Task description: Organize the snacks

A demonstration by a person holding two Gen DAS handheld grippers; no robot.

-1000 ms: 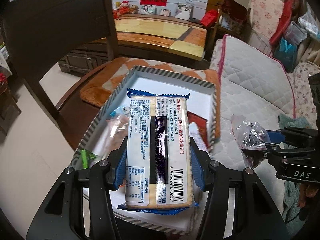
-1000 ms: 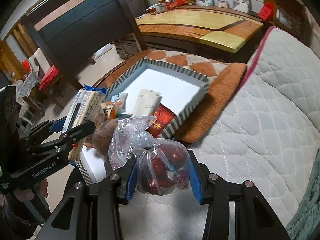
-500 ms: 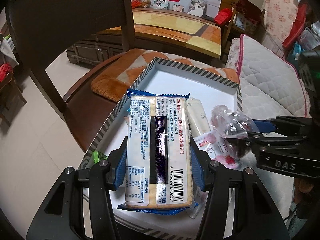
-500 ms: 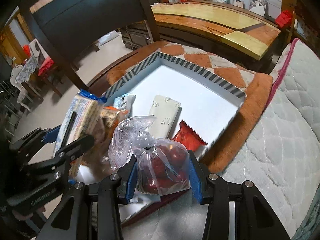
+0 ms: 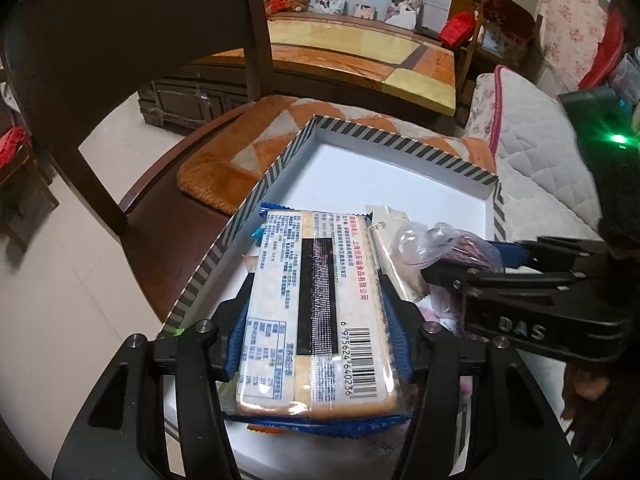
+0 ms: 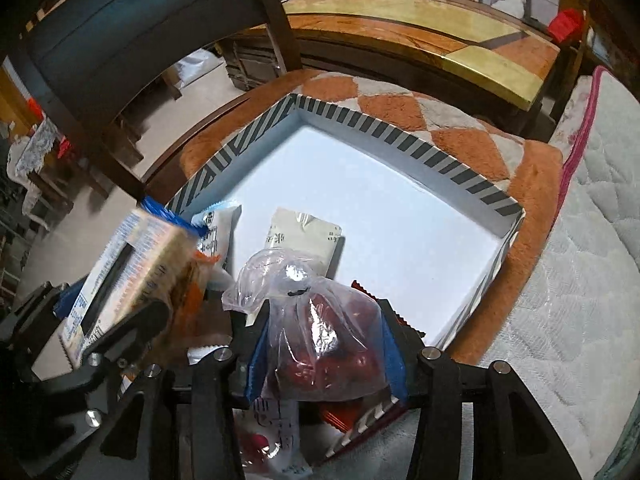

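My left gripper (image 5: 316, 336) is shut on a long cracker pack (image 5: 316, 308) with a barcode and holds it over the near part of a striped box (image 5: 400, 136) with a white floor. The pack also shows in the right wrist view (image 6: 136, 268). My right gripper (image 6: 320, 356) is shut on a clear plastic bag of red fruit (image 6: 324, 348), held over the box's near right side (image 6: 492, 280). The bag also shows in the left wrist view (image 5: 440, 244). A beige packet (image 6: 304, 236) and a small white packet (image 6: 212, 232) lie in the box.
The box rests on an orange checked cushion (image 6: 400, 104) on a dark wooden chair (image 5: 132, 60). A white quilted mattress (image 6: 580, 280) lies to the right. A red packet (image 6: 340, 416) and a white packet (image 6: 268, 440) lie under my right gripper. A long wooden table (image 5: 360, 52) stands behind.
Both grippers have moved forward and toward each other over the box. The bag of red fruit has come from above the mattress to above the box.
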